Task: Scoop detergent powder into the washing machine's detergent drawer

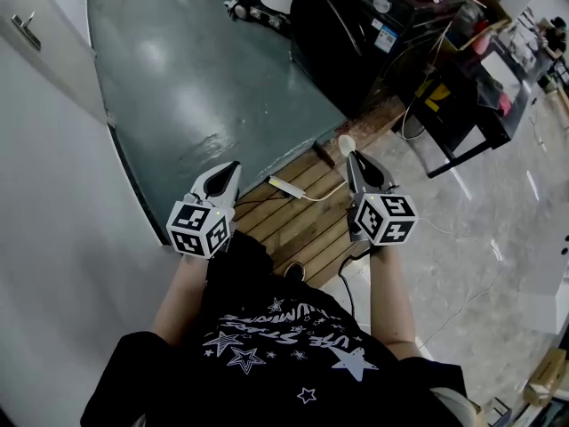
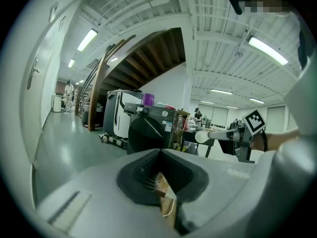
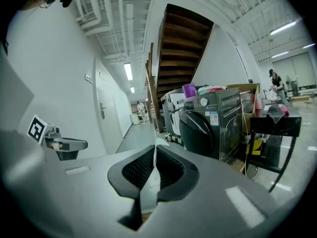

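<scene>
A black front-loading washing machine (image 1: 356, 34) stands ahead of me; it also shows in the left gripper view (image 2: 148, 130) and the right gripper view (image 3: 208, 125). A purple container (image 3: 189, 90) sits on top of it. My right gripper (image 1: 353, 160) is shut on a white scoop (image 1: 346, 142), whose thin edge runs between the jaws (image 3: 154, 170). The left gripper view shows the scoop's round end (image 2: 200, 136) sticking out of the right gripper (image 2: 233, 135). My left gripper (image 1: 233, 169) is shut with nothing in it (image 2: 161, 152). Both are held low, well short of the machine.
A wooden slat platform (image 1: 302, 216) lies under the grippers, with a white power strip (image 1: 289, 188) and cable on it. A white wall with a door (image 1: 36, 34) runs along the left. A black table (image 1: 480, 87) stands right of the machine. A staircase (image 3: 181, 48) rises behind.
</scene>
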